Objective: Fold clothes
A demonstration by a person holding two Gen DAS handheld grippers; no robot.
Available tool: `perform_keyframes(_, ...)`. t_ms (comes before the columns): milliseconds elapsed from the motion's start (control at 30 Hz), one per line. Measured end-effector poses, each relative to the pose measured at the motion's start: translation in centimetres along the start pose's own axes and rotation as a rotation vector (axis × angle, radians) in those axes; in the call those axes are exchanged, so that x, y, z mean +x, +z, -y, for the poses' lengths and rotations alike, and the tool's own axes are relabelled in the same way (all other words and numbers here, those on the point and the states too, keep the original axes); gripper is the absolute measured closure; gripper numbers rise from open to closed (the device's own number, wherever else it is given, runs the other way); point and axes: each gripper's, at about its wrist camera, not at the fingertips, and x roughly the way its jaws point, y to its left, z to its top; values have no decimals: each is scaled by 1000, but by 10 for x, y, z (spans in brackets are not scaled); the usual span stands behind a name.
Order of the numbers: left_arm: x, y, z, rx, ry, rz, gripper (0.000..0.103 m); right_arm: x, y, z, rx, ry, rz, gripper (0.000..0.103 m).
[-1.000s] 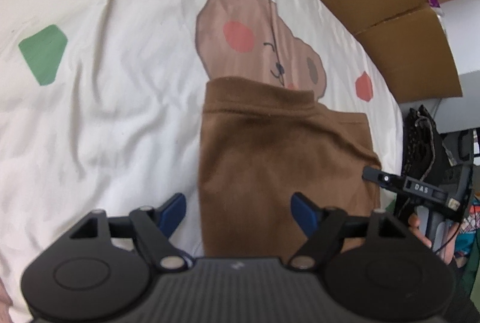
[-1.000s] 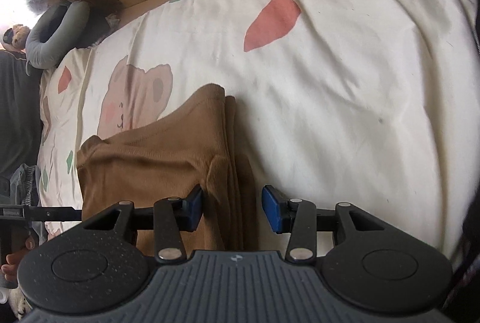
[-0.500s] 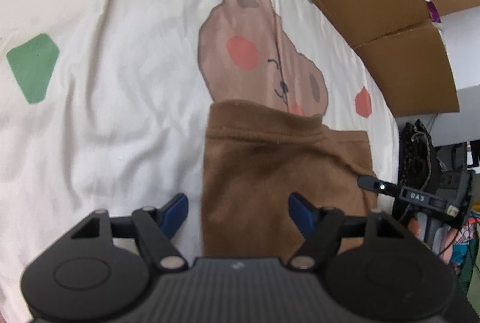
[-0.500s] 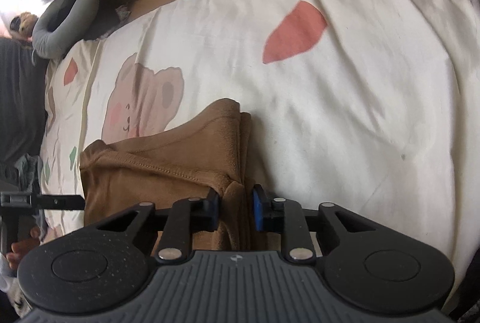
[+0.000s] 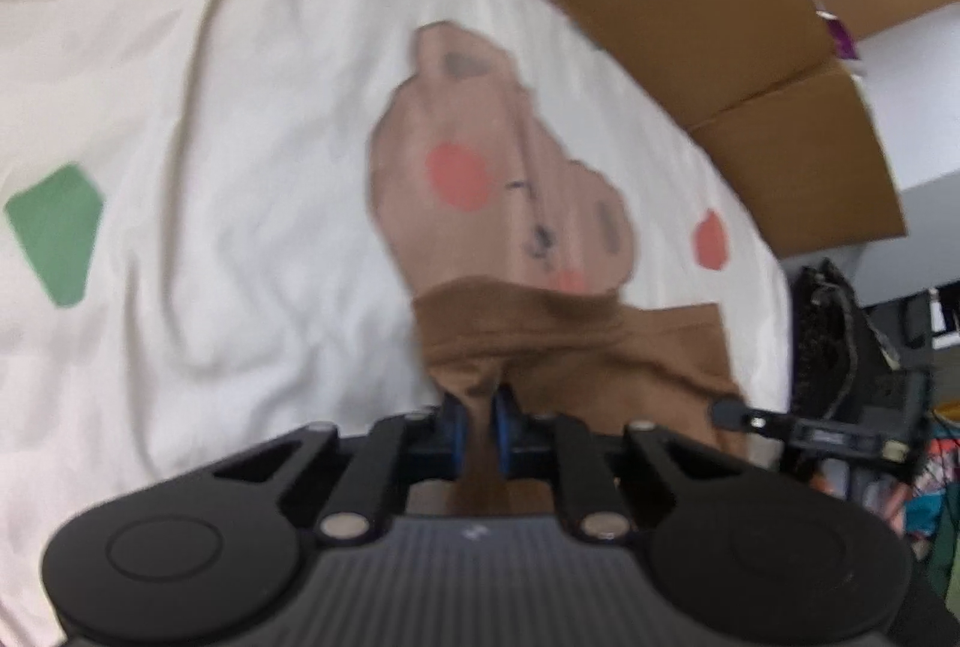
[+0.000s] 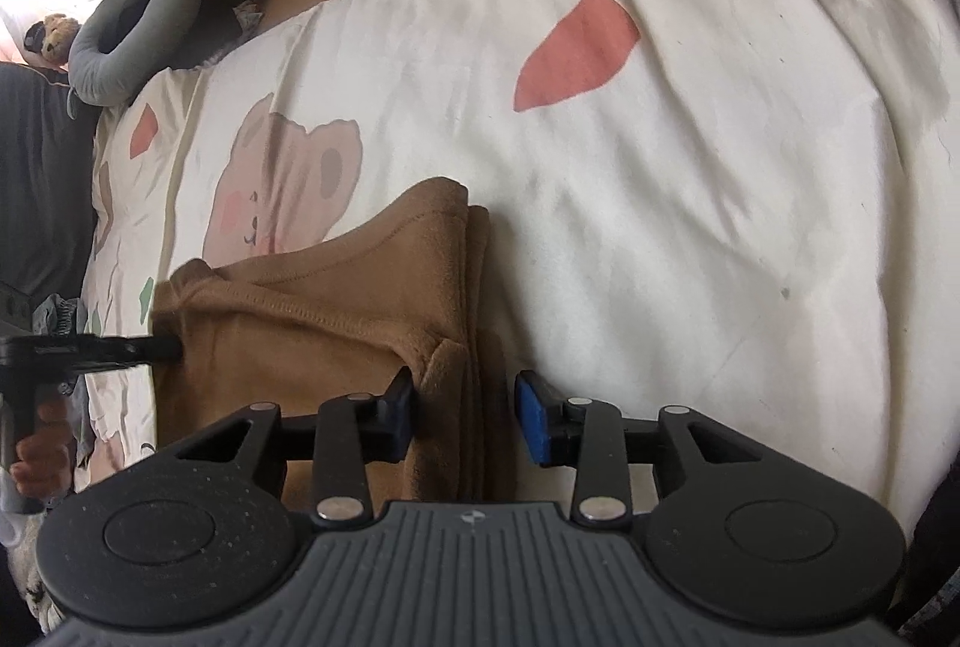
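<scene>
Pinching a bunched edge of the folded brown fleece garment [image 5: 576,347] on the cream printed bedsheet [image 5: 240,167], the left gripper [image 5: 478,422] has just closed; only the right view shows the right gripper [image 6: 468,416] just reopened, pads apart astride the stacked fold.

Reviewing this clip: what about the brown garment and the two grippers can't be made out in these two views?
- Left wrist view: motion blur softens the brown garment; how much cloth the left gripper, whose jaws have just been closing, pinches is unclear.
- Right wrist view: the garment's near edge is hidden under the right gripper, whose jaws have just been opening.
- Both views: what kind of garment it is, folded, cannot be told.
</scene>
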Motion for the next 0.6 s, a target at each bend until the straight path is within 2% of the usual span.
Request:
perform_keyframes(67,1,1,2,0,-12,-7,92,2,-1,1,-2,3,-2,61)
perform_keyframes(133,3,2,3,0,-23,-15,87,4,-1,0,-11,6,-3,61)
perform_keyframes(200,6,1,-1,-18,-18,-19,70,7,0,0,-19,13,-3,61)
perform_keyframes(300,11,-2,-5,-15,-4,-33,55,10,2,0,-28,27,-1,61)
perform_keyframes(533,23,-4,-12,-11,-32,-46,53,13,4,-3,-56,41,2,63)
perform_keyframes(600,25,-2,-10,3,-52,-45,52,12,3,-6,-71,33,6,74)
